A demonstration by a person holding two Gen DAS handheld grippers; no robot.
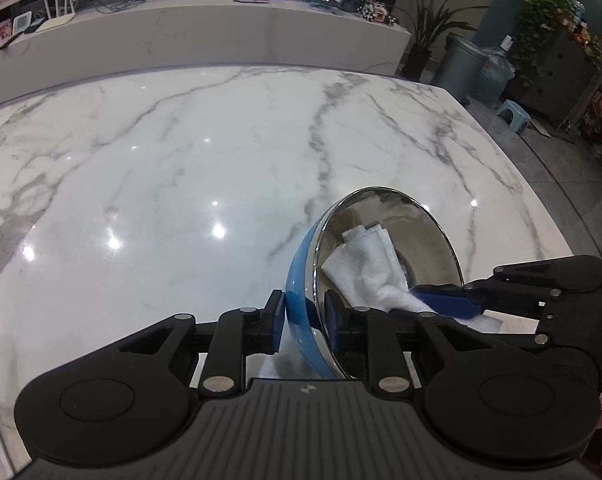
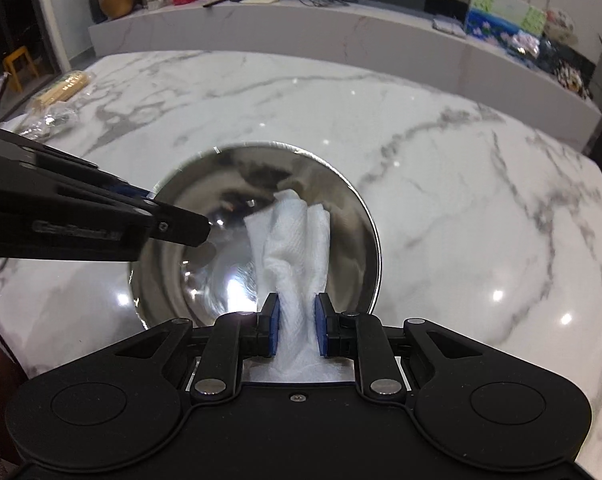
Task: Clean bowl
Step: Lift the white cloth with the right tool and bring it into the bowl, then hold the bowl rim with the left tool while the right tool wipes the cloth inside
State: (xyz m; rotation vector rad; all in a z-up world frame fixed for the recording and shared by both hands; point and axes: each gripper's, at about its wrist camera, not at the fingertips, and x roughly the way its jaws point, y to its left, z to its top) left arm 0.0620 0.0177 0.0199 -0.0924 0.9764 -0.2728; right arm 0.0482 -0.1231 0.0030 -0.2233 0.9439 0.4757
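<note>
I have the left tongs (image 1: pixel 303 316) clamped on the near rim of the bowl (image 1: pixel 381 240), one pad on its blue outside and one on the steel inside, tipping it on the counter (image 1: pixel 181 180) so the mouth faces my other side. The right tongs (image 2: pixel 297 326) are closed on a bunched white cloth (image 2: pixel 297 236), whose free end lies against the inner wall of the bowl. I judge the wiping is underway, not finished: the steel looks shiny with no dirt I can make out, but blur hides detail. The remaining wall, the floor and the rim still need passes.
</note>
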